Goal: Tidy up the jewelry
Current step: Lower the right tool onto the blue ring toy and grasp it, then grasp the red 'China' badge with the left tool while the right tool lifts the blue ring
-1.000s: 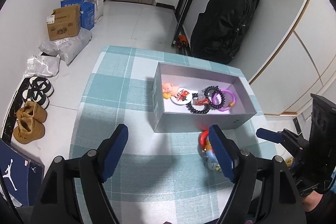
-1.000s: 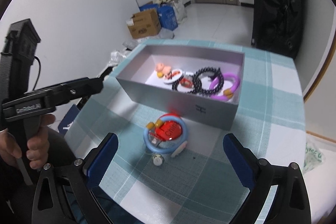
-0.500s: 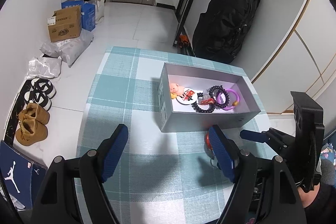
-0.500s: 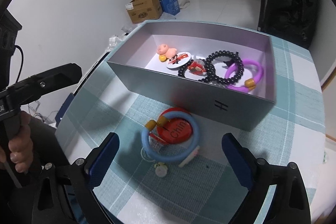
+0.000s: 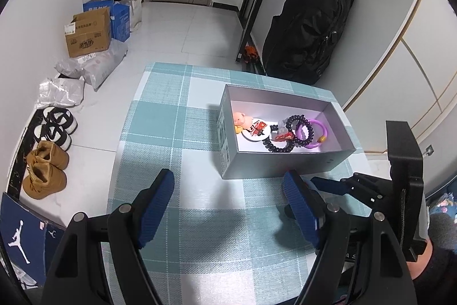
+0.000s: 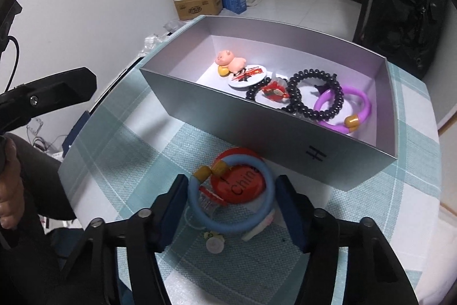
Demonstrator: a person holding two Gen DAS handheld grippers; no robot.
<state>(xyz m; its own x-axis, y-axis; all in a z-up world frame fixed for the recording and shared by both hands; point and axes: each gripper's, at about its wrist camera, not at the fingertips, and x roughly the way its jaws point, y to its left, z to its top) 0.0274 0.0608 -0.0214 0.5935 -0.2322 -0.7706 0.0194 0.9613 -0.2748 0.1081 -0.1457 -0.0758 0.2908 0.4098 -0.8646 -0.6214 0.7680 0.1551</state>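
Observation:
A grey open box [image 6: 274, 130] [image 5: 285, 166] sits on the checked tablecloth. It holds a pink pig charm [image 6: 230, 62], a white badge [image 6: 246, 75], black bead bracelets [image 6: 314, 96] and a purple ring [image 6: 342, 107]. In front of the box lie a blue ring bracelet [image 6: 231, 219] and a red badge [image 6: 240, 185]. My right gripper [image 6: 231, 210] has its fingers close on both sides of the blue ring, touching or almost touching it. My left gripper [image 5: 228, 205] is open and empty above the cloth, left of the right gripper [image 5: 328, 185].
A small white bead charm [image 6: 215, 245] lies by the blue ring. The table edge [image 5: 125, 116] drops to the floor at left. On the floor are shoes [image 5: 45, 170], cardboard boxes [image 5: 88, 33] and a black bag [image 5: 308, 27].
My right gripper has moved down to the blue ring and its fingers have narrowed around it. My left gripper has drifted left, so the box sits further right in its view.

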